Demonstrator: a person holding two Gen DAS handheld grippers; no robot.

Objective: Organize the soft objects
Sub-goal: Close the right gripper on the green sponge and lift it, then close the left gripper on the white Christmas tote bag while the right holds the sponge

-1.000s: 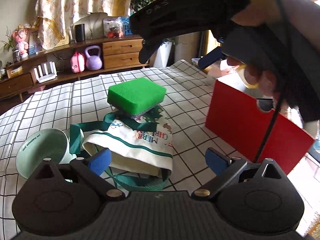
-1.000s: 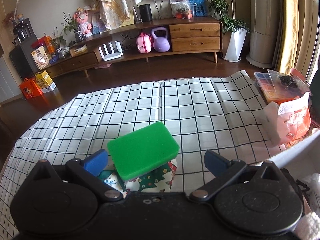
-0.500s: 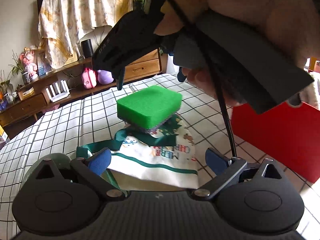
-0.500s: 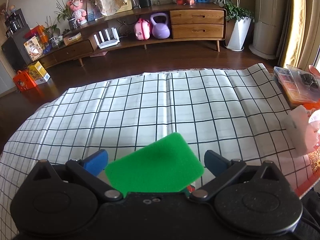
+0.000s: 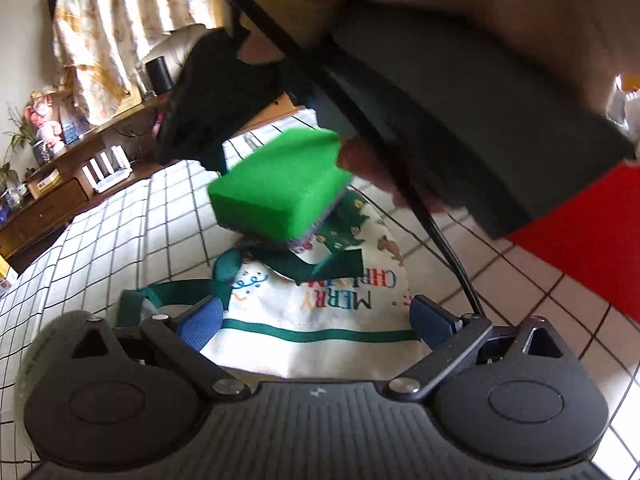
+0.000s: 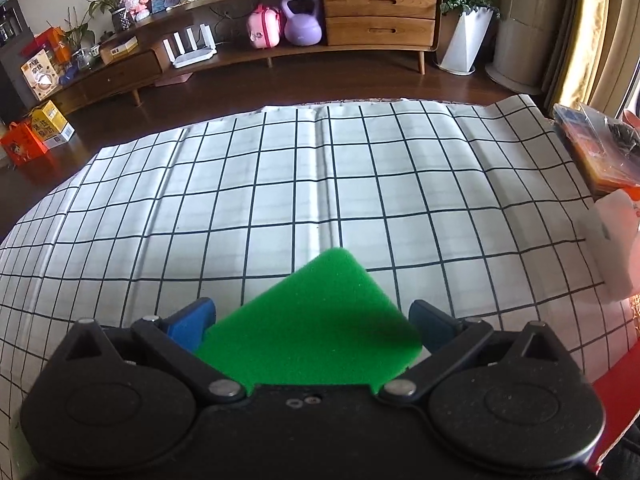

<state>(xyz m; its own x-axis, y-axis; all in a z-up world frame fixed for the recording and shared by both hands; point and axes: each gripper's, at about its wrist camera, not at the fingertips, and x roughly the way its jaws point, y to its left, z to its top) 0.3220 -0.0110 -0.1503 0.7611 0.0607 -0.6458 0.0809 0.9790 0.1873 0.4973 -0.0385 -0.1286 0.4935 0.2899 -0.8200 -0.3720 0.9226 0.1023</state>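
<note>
A green sponge (image 5: 280,192) with a purple underside sits tilted on a white "Merry Christmas" cloth bag (image 5: 320,308) with green straps. My right gripper (image 6: 312,320) is open, and the sponge (image 6: 316,312) fills the gap between its blue fingers; I cannot tell whether the pads touch it. In the left wrist view the right gripper's black housing (image 5: 216,92), held by a hand (image 5: 520,20), hangs over the sponge. My left gripper (image 5: 316,320) is open, low over the near end of the bag, with nothing between its fingers.
A red box (image 5: 580,248) stands at the right of the bag. A pale green bowl (image 5: 36,360) lies at the left, mostly hidden. The checked tablecloth (image 6: 320,180) stretches ahead to the far edge. A plastic bag (image 6: 616,248) and a clear organiser (image 6: 600,140) sit at the right edge.
My right gripper has come down and forward over the sponge, which now lies between its fingers and is tipped. My left gripper has moved closer to the bag.
</note>
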